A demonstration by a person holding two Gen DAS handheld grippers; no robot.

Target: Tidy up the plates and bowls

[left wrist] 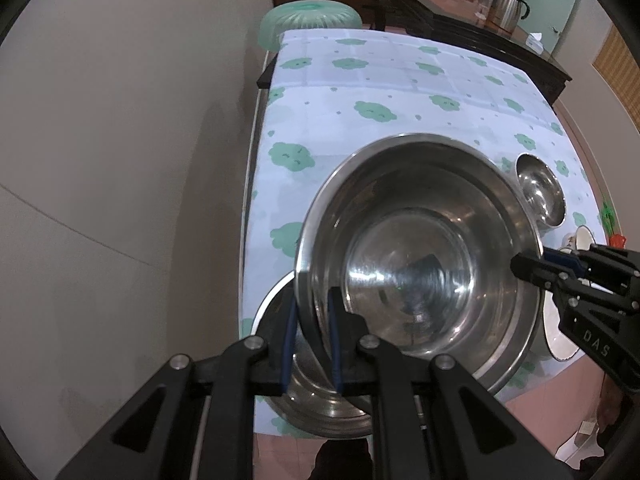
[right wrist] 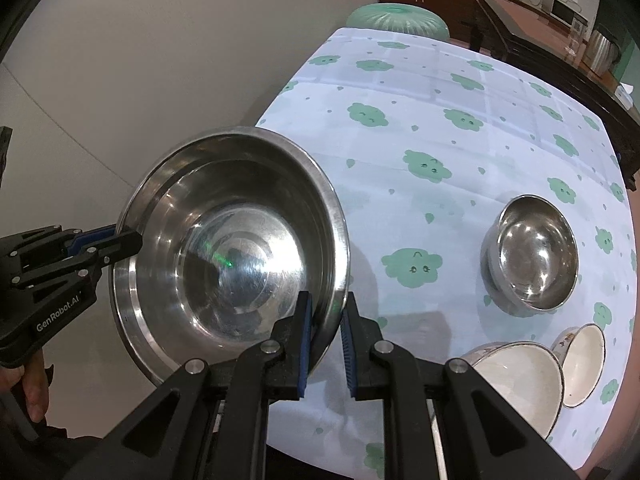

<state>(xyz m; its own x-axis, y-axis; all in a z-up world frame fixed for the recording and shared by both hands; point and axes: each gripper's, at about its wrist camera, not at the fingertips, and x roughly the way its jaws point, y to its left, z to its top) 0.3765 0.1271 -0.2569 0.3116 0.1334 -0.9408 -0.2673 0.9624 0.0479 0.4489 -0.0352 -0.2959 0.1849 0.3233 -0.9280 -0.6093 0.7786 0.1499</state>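
Note:
A large steel basin (left wrist: 416,264) is held in the air, tilted, by both grippers. My left gripper (left wrist: 312,340) is shut on its left rim; it also shows in the right wrist view (right wrist: 128,240). My right gripper (right wrist: 326,344) is shut on its right rim (right wrist: 332,312); it shows in the left wrist view (left wrist: 524,266). Another steel basin (left wrist: 316,396) sits on the table under the held one. A small steel bowl (right wrist: 532,252) and two white ceramic bowls (right wrist: 520,380), (right wrist: 584,364) stand on the table at the right.
The table (right wrist: 440,140) has a blue cloth with green cloud prints. A wall (left wrist: 120,160) runs along its left side. A green plastic stool (left wrist: 310,22) stands at its far end, dark wooden furniture (left wrist: 460,20) beyond.

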